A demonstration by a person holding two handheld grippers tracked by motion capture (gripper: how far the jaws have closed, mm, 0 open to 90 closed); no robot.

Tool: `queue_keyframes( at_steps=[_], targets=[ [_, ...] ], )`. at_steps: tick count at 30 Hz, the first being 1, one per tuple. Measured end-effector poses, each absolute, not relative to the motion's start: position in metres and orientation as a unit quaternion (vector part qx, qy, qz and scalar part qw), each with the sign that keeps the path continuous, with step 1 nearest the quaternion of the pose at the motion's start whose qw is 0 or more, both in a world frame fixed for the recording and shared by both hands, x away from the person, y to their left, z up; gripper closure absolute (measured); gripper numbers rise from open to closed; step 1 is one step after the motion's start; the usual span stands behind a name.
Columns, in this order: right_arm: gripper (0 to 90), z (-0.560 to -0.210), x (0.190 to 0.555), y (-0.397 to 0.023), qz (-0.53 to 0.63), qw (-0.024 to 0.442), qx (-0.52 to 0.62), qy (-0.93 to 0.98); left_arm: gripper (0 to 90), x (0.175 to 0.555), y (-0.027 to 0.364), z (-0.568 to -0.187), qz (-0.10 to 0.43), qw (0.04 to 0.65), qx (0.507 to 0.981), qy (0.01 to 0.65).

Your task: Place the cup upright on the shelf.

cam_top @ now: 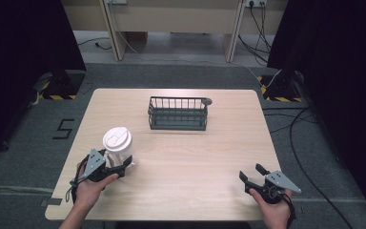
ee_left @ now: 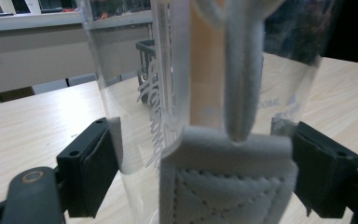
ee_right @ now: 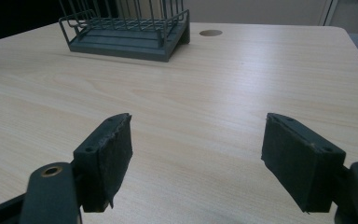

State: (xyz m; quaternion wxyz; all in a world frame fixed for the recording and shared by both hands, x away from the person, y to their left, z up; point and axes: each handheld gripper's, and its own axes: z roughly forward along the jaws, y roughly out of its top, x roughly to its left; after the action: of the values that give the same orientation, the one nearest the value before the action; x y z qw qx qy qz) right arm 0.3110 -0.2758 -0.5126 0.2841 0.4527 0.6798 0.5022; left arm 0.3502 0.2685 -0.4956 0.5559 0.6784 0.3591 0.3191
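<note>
A clear plastic cup (cam_top: 119, 149) with a round white lid is seen at the front left part of the pale wooden table (cam_top: 209, 157). White printed letters and a grey quilted fabric sleeve with a strap are seen on its smooth wall in the left gripper view. The cup is pinched on both sides by the black padded jaws of the left gripper (cam_top: 116, 168). The jaws of the right gripper (cam_top: 251, 175) are spread wide apart over bare wood at the front right. A dark wire basket (cam_top: 177, 113) with thin vertical bars is placed at the far middle of the table; nothing is seen inside it.
</note>
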Motion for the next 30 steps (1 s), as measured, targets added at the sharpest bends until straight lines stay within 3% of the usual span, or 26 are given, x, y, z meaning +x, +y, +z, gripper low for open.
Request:
queue_keyframes(
  at_steps=[30],
  targets=[
    [25.1,-0.513,0.311,-0.276,0.505,0.285,0.453,0.678,17.1,0.382,0.239,-0.461,0.326,0.576,0.667,0.343]
  ],
)
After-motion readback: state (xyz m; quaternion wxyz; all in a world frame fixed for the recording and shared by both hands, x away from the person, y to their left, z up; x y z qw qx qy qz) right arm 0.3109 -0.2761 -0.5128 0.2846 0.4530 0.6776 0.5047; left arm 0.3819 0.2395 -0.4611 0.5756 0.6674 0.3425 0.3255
